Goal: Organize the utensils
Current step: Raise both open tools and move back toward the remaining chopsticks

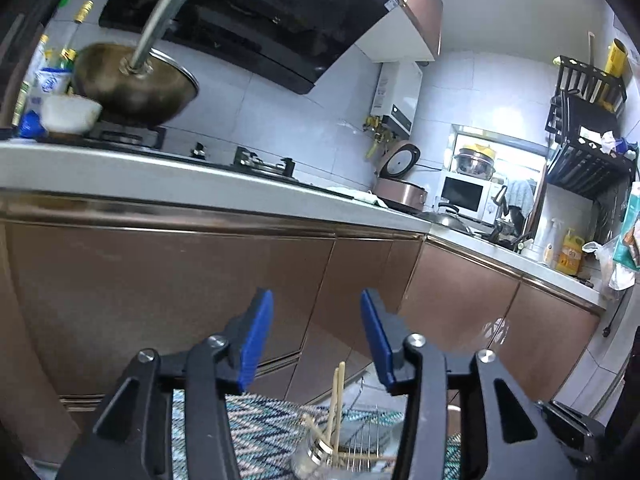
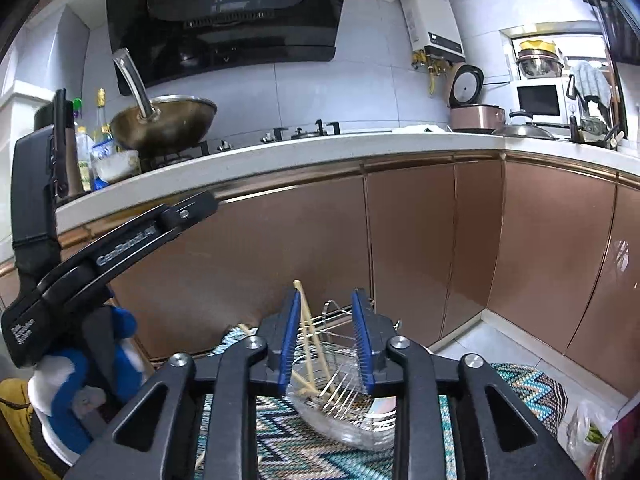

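Several wooden chopsticks (image 1: pixel 335 408) stand in a clear glass jar (image 1: pixel 310 460) on a zigzag-patterned mat (image 1: pixel 264 428), beside a wire rack (image 1: pixel 362 446). My left gripper (image 1: pixel 316 340) hovers above the jar, open, with nothing between its blue pads. In the right wrist view the chopsticks (image 2: pixel 307 334) lean up out of the glass jar (image 2: pixel 340 424), one tip right beside the left pad (image 2: pixel 291 340). My right gripper (image 2: pixel 326 344) is open with a clear gap. The sticks lie behind that gap, and I see neither pad pressing on them.
Brown cabinet doors (image 2: pixel 408 248) rise just behind the mat, under a white counter (image 2: pixel 280 160). A wok (image 2: pixel 164 120) and bottles (image 2: pixel 100 120) stand on the counter's left. A gloved hand (image 2: pixel 80 380) holds the left tool's frame (image 2: pixel 120 248). A plastic bag (image 2: pixel 588 428) lies at the lower right.
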